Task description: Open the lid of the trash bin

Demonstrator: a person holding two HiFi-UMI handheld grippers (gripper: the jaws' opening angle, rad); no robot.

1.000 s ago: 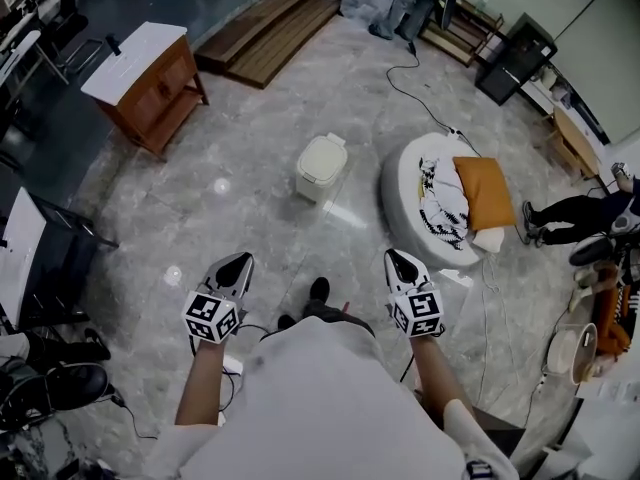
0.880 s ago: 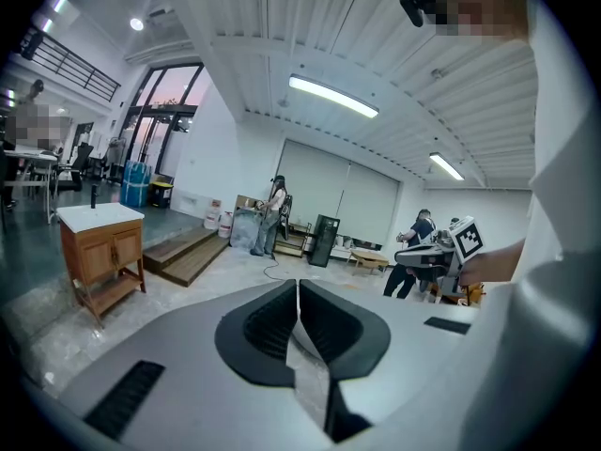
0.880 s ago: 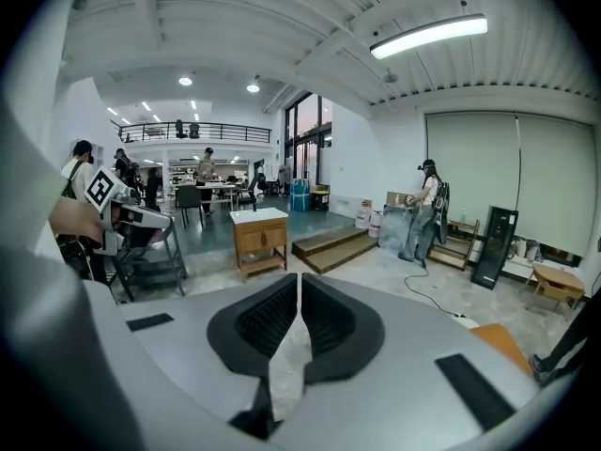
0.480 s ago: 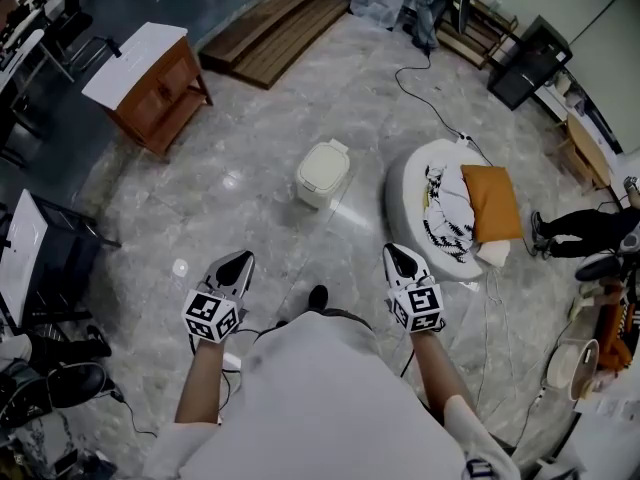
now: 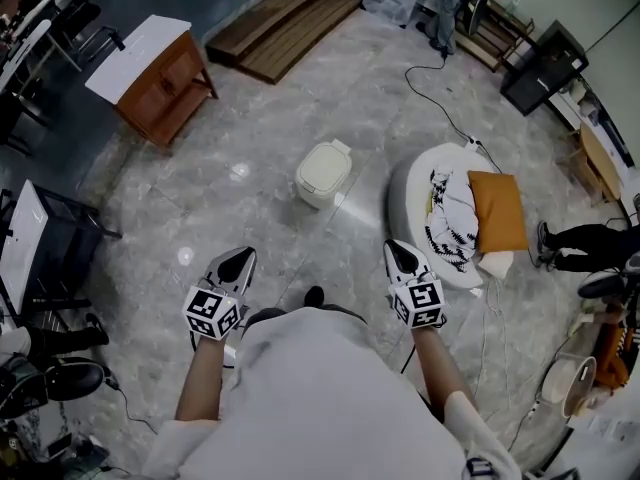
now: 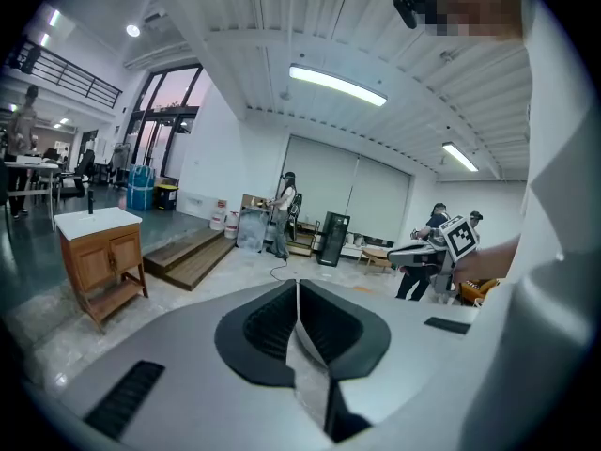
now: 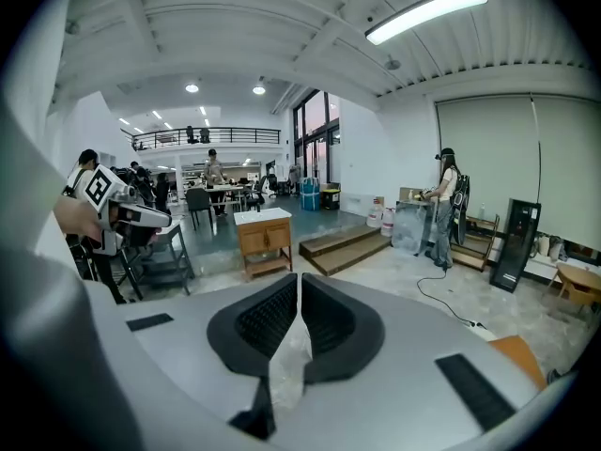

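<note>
The trash bin (image 5: 323, 174) is a small cream-white box with its lid down, standing on the marble floor ahead of me. My left gripper (image 5: 236, 260) is held out low at the left, well short of the bin, jaws shut and empty. At the right, my right gripper (image 5: 396, 251) is equally far from the bin, also shut with nothing in it. In the left gripper view the black pads (image 6: 268, 322) meet at the tip; the bin is hidden behind the gripper body. The right gripper view shows its pads (image 7: 272, 318) closed together the same way.
A wooden cabinet (image 5: 157, 78) with a white top stands at the far left. A round white cushion bed (image 5: 420, 183) with an orange pillow (image 5: 497, 211) lies right of the bin. A black cable (image 5: 440, 98) runs across the floor. Wooden steps (image 5: 285, 23) lie at the back.
The whole view has shifted forward, and the bin and bed sit slightly lower and nearer in the picture. Both grippers keep their places in the view, still shut.
</note>
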